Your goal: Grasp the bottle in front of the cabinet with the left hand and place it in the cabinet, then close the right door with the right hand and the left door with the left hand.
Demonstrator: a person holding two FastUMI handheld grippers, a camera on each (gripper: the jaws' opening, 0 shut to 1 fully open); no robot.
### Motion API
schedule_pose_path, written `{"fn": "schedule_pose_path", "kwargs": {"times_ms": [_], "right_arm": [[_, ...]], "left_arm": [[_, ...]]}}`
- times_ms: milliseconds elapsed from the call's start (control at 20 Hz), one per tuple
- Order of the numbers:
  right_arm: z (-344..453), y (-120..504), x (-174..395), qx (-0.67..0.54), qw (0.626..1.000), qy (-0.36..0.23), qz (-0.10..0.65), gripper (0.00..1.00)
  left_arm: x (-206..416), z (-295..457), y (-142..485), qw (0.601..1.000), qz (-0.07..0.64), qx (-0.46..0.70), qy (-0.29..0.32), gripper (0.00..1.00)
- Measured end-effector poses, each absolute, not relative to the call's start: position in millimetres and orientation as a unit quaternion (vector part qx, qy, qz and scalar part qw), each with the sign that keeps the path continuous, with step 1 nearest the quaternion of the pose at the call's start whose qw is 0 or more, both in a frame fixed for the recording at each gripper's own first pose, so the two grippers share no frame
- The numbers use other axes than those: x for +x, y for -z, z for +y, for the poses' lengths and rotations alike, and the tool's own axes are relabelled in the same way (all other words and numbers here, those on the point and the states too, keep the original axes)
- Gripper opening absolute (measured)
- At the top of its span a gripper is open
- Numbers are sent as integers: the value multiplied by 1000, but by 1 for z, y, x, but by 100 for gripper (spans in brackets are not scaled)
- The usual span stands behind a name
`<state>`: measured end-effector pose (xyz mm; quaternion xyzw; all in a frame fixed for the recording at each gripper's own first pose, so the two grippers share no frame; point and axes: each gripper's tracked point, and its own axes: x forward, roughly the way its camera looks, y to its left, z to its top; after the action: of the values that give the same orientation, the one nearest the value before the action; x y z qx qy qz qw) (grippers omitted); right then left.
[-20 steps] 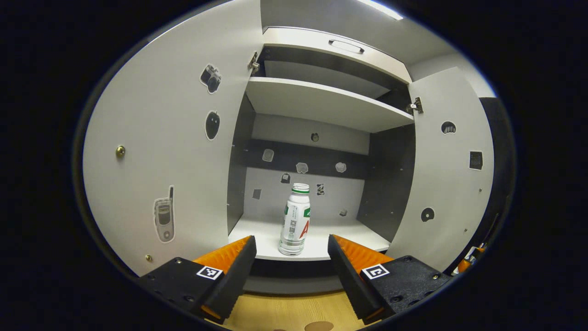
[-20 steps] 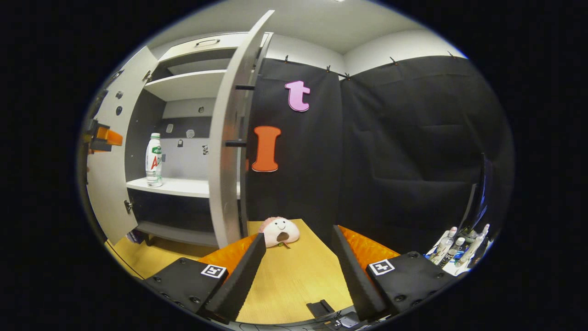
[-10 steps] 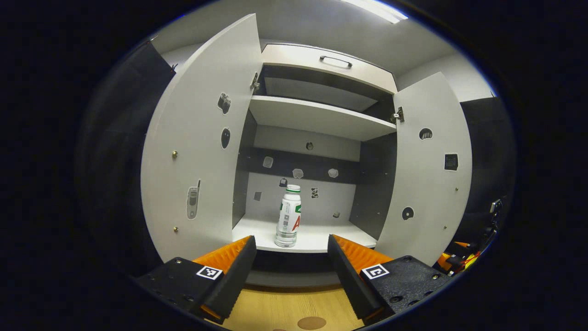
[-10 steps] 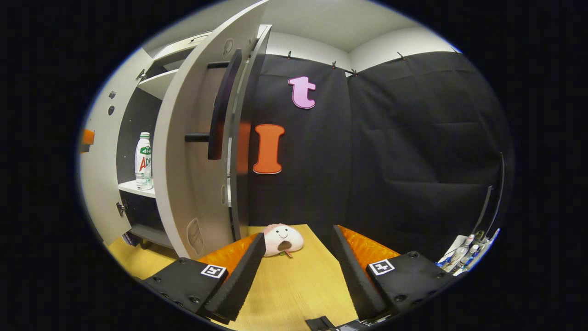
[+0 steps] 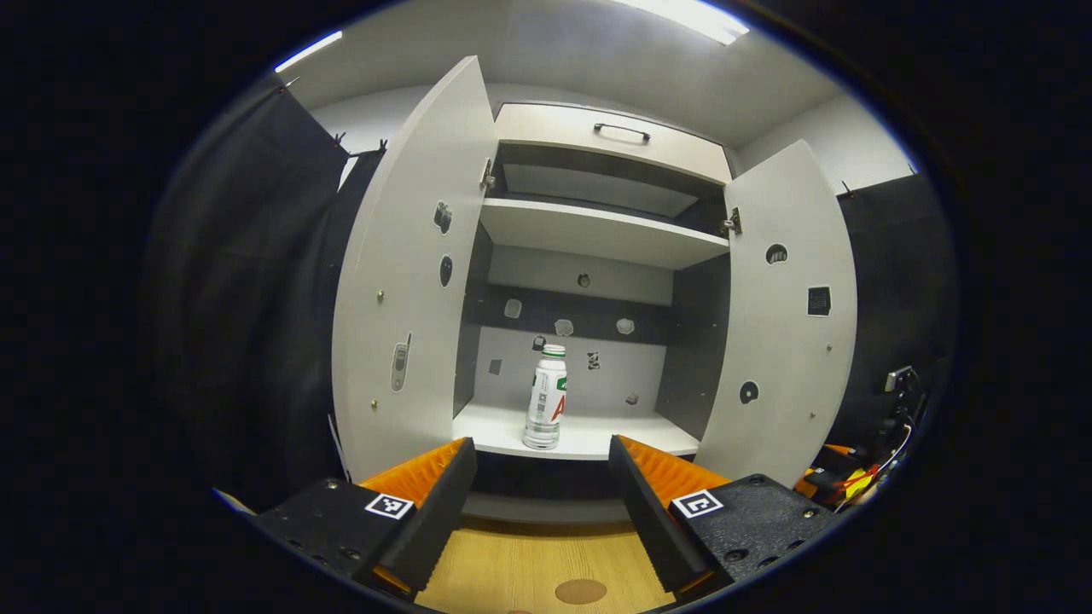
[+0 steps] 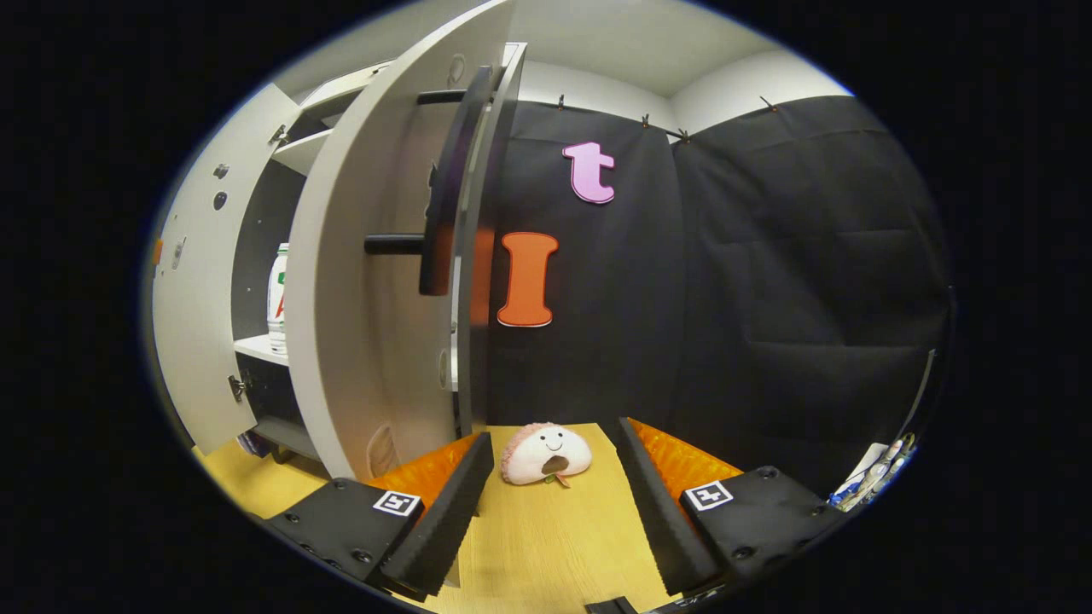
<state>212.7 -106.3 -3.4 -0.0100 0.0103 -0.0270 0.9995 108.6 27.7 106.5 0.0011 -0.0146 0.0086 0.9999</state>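
Bottle (image 5: 546, 397) stands upright on the lower shelf (image 5: 589, 437) inside the cabinet (image 5: 597, 230), near that shelf's front edge, with both doors swung open. The left gripper view looks straight into the cabinet from well back: the left door (image 5: 409, 281) and the right door (image 5: 789, 315) flank the opening, each carrying small stickers on its inner face, and an upper shelf (image 5: 597, 232) sits above with a handled drawer front at the top. The left gripper (image 5: 542, 490) is spread wide, holds nothing, and sits well apart from the bottle over the wooden bench (image 5: 546, 571). The right gripper view comes from the side: it shows the right door (image 6: 375, 281) nearly edge on, its outer face and a dark bar handle (image 6: 448, 196) turned toward the camera, and the door hides most of the bottle (image 6: 277, 298), leaving a strip of it visible on the shelf. The right gripper (image 6: 550, 503) is also spread wide and empty, just beside the lower edge of that door but not touching it. Between its fingers, on the bench (image 6: 546, 546), lies a small pink-and-white plush toy (image 6: 546, 454) with a face. Black cloth hangs behind the cabinet, and the ceiling and upper wall are white, with a light strip overhead in the left gripper view.
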Motion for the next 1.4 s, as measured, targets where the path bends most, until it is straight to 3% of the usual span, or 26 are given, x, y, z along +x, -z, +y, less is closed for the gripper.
{"fn": "schedule_pose_path", "kwargs": {"times_ms": [200,250,300,350,450,850,1200,1250,1400], "right_arm": [[-104,7,209,-11,999,26,15,96],[-103,7,208,-9,1000,25,16,90],[-102,8,207,-8,999,26,17,96],[-100,8,206,-9,999,26,17,89],[-99,6,206,-11,999,31,14,94],[-66,7,194,-14,1000,14,5,94],[-17,5,194,-10,999,-31,2,94],[-9,7,196,-11,999,-36,1,87],[11,4,201,-19,998,-52,-2,87]], "left_arm": [[95,33,-108,1000,-20,-1,-19,95],[91,32,-108,1000,-21,-2,-18,95],[87,34,-107,1000,-22,-2,-18,95],[83,35,-107,1000,-22,-1,-20,95],[79,35,-107,1000,-21,-2,-20,95],[72,23,-109,1000,-21,-2,-3,95],[73,18,-115,1000,-28,-1,4,95],[72,19,-115,1000,-28,-1,4,95],[71,26,-116,1000,-29,-3,-2,95]]}}
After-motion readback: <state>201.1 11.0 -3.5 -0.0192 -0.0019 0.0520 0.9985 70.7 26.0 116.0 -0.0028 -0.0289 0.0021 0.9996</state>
